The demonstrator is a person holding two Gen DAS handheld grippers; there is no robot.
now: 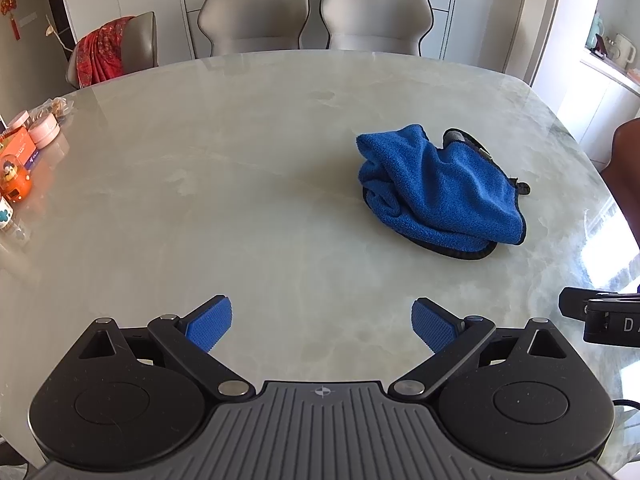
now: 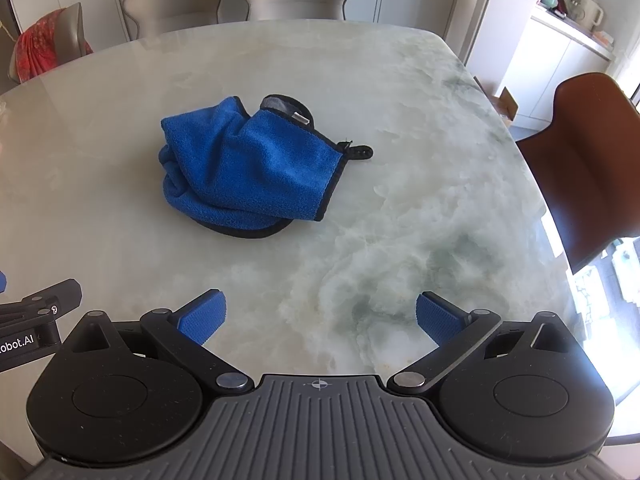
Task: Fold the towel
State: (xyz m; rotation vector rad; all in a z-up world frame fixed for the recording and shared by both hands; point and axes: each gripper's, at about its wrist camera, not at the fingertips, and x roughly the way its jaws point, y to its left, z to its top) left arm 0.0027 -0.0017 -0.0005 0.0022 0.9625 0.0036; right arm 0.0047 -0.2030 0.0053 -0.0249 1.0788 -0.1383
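Observation:
A blue towel with black edging lies crumpled in a heap on the pale marble table. In the right wrist view the towel sits left of centre, with a black loop tab at its right corner. My left gripper is open and empty, well short of the towel, which lies ahead and to the right. My right gripper is open and empty, with the towel ahead and to the left. Each gripper shows at the edge of the other's view.
Two grey chairs stand at the far edge and a third with a red cloth at far left. Small jars and an orange toy sit at the left edge. A brown chair stands on the right.

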